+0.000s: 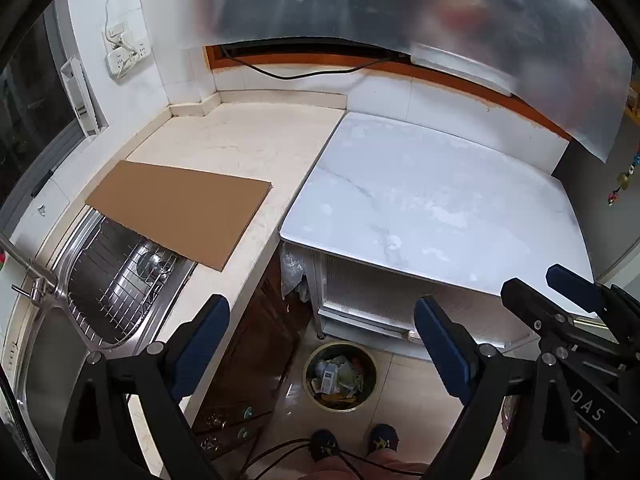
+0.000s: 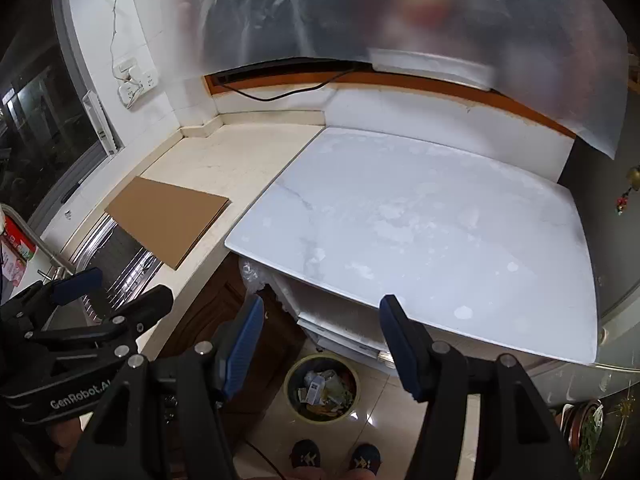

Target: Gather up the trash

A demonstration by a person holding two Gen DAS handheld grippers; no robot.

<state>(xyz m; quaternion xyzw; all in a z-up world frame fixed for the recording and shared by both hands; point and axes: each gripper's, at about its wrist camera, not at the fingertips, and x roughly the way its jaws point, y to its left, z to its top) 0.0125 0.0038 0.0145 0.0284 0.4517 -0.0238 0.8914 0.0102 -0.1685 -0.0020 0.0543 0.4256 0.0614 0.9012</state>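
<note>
Two black grippers with blue pads, the left gripper and the right gripper, hang spread wide with nothing between their fingers. On the glossy tiled floor between them stands a round, olive-rimmed waste bin filled with crumpled wrappers and paper scraps, just beside the dark wood cabinet and in front of the white marble-topped table. A flat brown cardboard sheet overhangs the steel sink on the cream counter.
</note>
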